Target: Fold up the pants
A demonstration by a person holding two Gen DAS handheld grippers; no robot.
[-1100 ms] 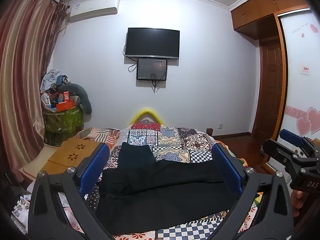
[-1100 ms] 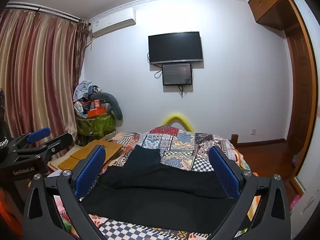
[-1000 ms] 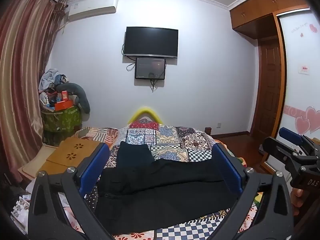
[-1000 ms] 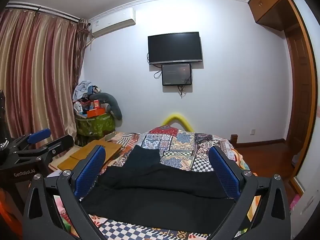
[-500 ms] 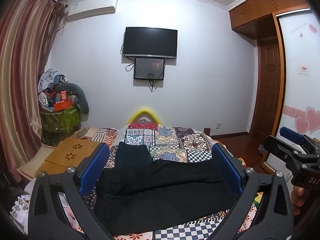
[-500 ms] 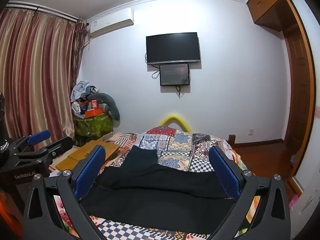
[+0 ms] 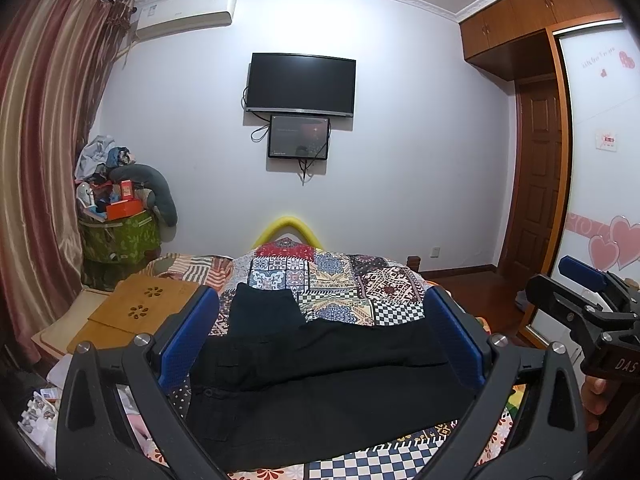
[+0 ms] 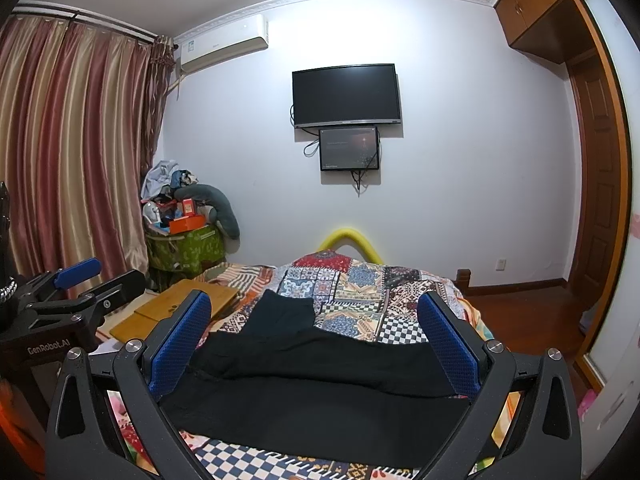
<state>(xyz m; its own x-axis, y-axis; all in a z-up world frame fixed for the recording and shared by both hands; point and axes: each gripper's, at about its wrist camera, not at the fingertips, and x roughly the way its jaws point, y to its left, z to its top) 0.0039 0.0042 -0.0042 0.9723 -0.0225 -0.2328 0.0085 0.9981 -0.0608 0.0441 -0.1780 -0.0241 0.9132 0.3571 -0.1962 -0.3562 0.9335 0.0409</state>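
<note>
Pants of black cloth lie spread across the near part of the bed in the left wrist view, on its patchwork cover, with one leg bent away toward the far end. The left tool hangs above them with its blue fingers wide apart, grasping nothing. At the right edge the right tool shows.

From the right wrist view, the pants lie the same way on the bed. The right tool is also released, its fingers far apart above the cloth. The left tool shows at the left edge, beside a wooden board.
</note>
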